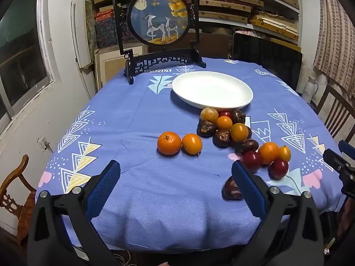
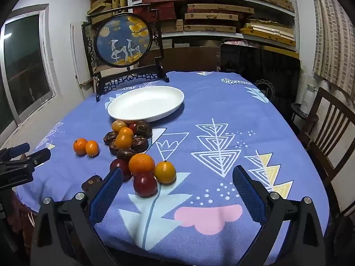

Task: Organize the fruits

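The fruits are lying loose on the blue tablecloth (image 1: 137,110): a heap of orange citrus and dark wrinkled fruits (image 1: 224,126) is touching the near rim of the empty white plate (image 1: 212,90), a pair of oranges (image 1: 178,143) is sitting apart to its left, and a cluster of red plums and oranges (image 2: 144,173) is resting nearer the table edge. The left gripper (image 1: 175,190) and right gripper (image 2: 177,190) are both hovering with jaws wide apart, holding nothing. Round fruit is likely to roll (especially off the near edge) if a finger is nudging the pile during pickup.
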A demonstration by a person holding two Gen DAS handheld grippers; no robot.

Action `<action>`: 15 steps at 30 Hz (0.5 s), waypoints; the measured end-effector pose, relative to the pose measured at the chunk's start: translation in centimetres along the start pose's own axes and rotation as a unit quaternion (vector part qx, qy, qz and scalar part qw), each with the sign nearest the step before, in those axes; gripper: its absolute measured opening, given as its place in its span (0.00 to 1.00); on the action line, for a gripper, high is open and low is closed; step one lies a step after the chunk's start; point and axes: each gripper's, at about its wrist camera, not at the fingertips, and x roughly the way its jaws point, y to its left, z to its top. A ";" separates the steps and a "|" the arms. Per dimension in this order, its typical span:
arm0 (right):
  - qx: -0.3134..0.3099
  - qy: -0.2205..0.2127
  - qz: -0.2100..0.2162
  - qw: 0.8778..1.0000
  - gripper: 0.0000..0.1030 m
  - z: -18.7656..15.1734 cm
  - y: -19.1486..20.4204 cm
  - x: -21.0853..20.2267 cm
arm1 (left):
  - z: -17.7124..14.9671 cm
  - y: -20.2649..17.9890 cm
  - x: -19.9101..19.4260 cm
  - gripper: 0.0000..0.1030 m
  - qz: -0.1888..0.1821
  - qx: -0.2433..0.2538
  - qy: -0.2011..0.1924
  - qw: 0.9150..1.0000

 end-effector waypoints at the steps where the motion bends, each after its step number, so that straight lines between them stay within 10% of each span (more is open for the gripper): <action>1: 0.001 0.000 0.001 1.000 0.96 0.0 0.0 0.0 | 0.0 0.0 0.0 0.96 0.000 0.000 0.000 1.000; 15: -0.001 0.002 0.003 1.000 0.96 0.1 -0.2 0.2 | 0.0 0.0 0.0 0.96 0.002 0.002 -0.002 1.000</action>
